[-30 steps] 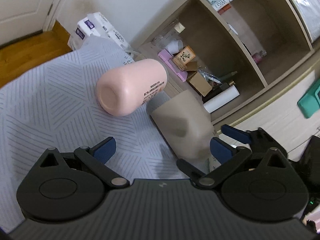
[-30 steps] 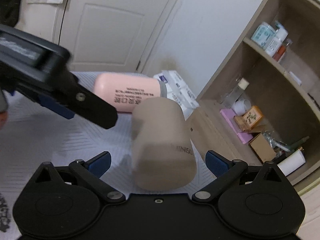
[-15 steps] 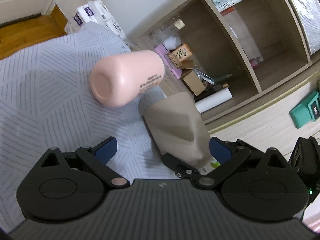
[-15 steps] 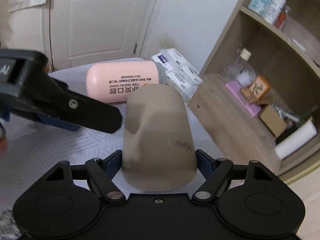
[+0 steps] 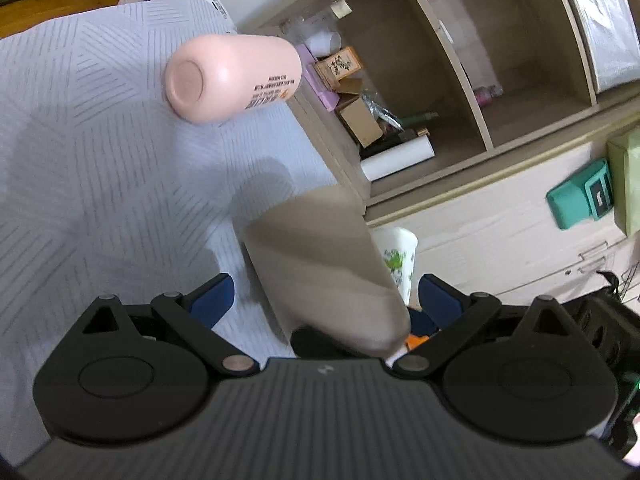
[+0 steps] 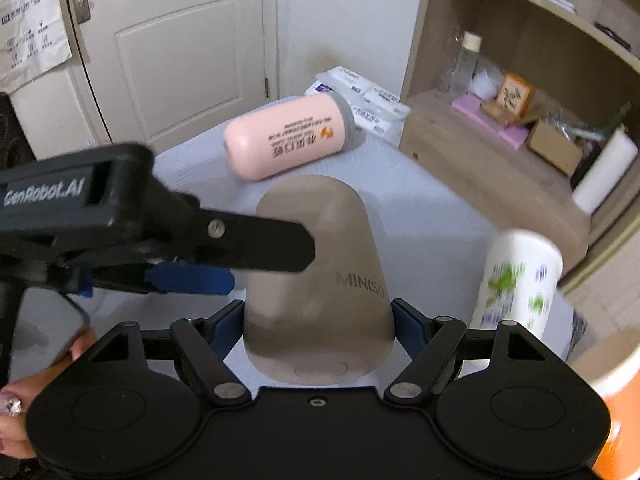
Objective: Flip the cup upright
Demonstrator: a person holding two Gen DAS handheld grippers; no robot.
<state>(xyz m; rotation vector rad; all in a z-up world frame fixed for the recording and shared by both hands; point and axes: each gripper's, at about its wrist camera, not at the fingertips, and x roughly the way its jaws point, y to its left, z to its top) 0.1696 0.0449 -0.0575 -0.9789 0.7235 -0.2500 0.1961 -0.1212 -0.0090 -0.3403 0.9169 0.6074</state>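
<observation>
A beige MINISO cup (image 6: pixel 316 280) is clamped between the blue pads of my right gripper (image 6: pixel 318 324), which is shut on it and holds it tilted above the grey striped cloth (image 6: pixel 420 200). It also shows in the left wrist view (image 5: pixel 320 264), blurred. My left gripper (image 5: pixel 324 300) is open, its fingers on either side of the cup and not touching it. In the right wrist view the left gripper's black finger (image 6: pixel 240 244) crosses in front of the cup. A pink cup (image 5: pixel 230 76) lies on its side on the cloth farther away; it also shows in the right wrist view (image 6: pixel 288 140).
A white paper cup with green print (image 6: pixel 516 280) stands at the right of the cloth. A wooden shelf unit (image 5: pixel 460 80) with boxes and bottles is close on the right. Tissue packs (image 6: pixel 360 96) lie behind the table. A white door (image 6: pixel 172 48) is at the back.
My right gripper shut on the beige cup and lifted and tilted it. My left gripper moved in around it. The white paper cup came into view.
</observation>
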